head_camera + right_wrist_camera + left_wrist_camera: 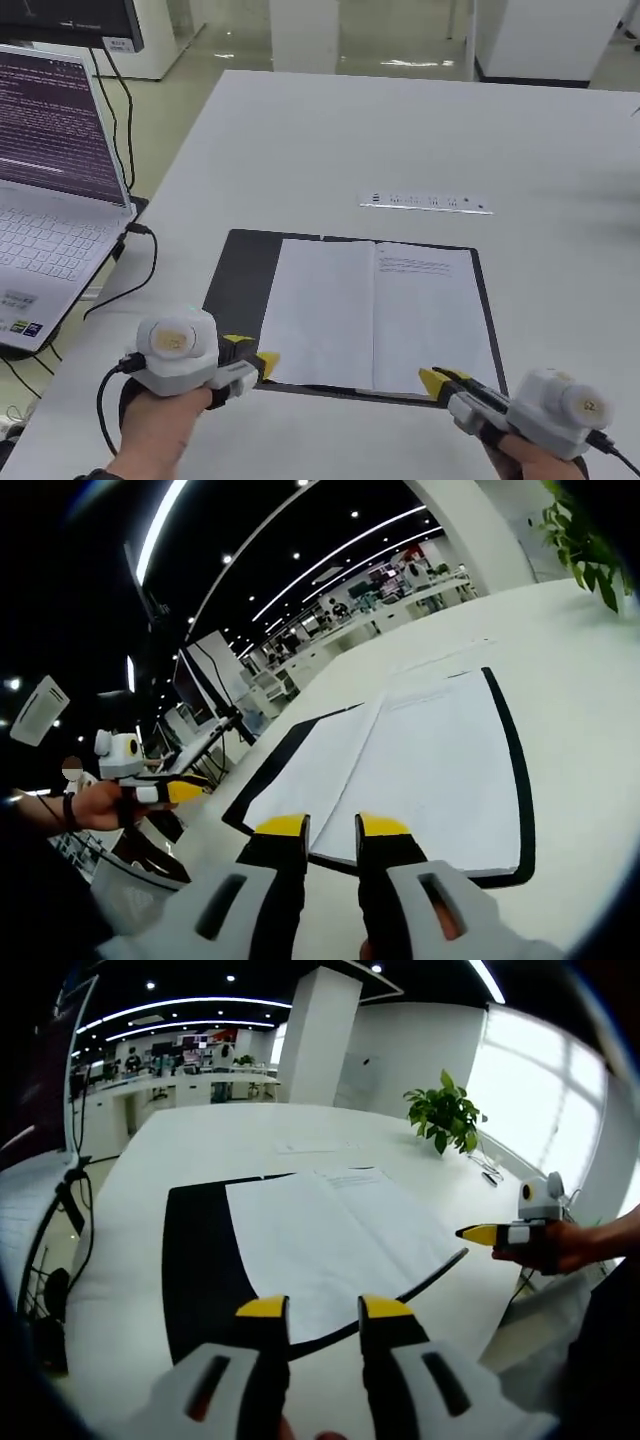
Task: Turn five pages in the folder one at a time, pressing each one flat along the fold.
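Head view is showing a black folder (238, 285) lying open and flat on the white surface (400, 130), near the person's edge. A blank left page (320, 310) and a right page (430, 320) with a few printed lines at its top are meeting along the fold (374, 315), and a wide band of the black cover is showing to the left of the pages.

The left tool (257, 359) is sitting in the person's left hand (160, 425), with its yellow tips pointing at the near left corner of the left page. In the left gripper view its jaws are standing slightly apart, gripping nothing, above the folder's near edge. Whether they are touching the paper, I cannot tell.

The right tool (440, 380) is resting in the right hand (530, 462), with its tips lying over the near right corner of the folder. In the right gripper view its jaws are also standing a little apart with nothing between them, and contact with the page is unclear.

An open laptop (50, 200) with a lit screen is standing on a separate stand at the left. A dark cable (140, 275) is running from it. A potted plant (445, 1115) is standing at the far side of the surface in the left gripper view.
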The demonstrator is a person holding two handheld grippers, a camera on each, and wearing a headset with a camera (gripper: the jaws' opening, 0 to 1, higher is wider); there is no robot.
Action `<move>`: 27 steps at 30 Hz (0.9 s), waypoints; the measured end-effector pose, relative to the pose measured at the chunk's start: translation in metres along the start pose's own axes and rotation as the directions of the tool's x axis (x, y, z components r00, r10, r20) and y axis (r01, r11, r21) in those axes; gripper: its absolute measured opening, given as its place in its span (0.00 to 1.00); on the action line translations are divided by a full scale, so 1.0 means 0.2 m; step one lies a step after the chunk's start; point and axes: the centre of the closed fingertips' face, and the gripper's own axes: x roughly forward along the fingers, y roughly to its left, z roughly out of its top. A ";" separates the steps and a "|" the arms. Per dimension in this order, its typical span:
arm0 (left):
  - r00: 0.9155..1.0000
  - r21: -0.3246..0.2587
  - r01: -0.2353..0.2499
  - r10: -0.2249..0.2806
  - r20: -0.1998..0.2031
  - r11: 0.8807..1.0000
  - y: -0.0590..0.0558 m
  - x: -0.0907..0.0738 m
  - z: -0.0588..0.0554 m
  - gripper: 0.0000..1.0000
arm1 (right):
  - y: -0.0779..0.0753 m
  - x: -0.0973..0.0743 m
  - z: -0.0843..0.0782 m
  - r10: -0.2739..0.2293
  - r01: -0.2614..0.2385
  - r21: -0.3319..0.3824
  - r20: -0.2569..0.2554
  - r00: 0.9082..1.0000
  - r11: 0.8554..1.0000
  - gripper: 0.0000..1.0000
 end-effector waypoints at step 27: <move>0.998 0.037 -0.052 0.051 0.045 0.998 0.00 -0.28 0.06 0.56 | -0.01 -0.29 0.06 -0.058 0.059 -0.114 0.014 0.998 0.992 0.47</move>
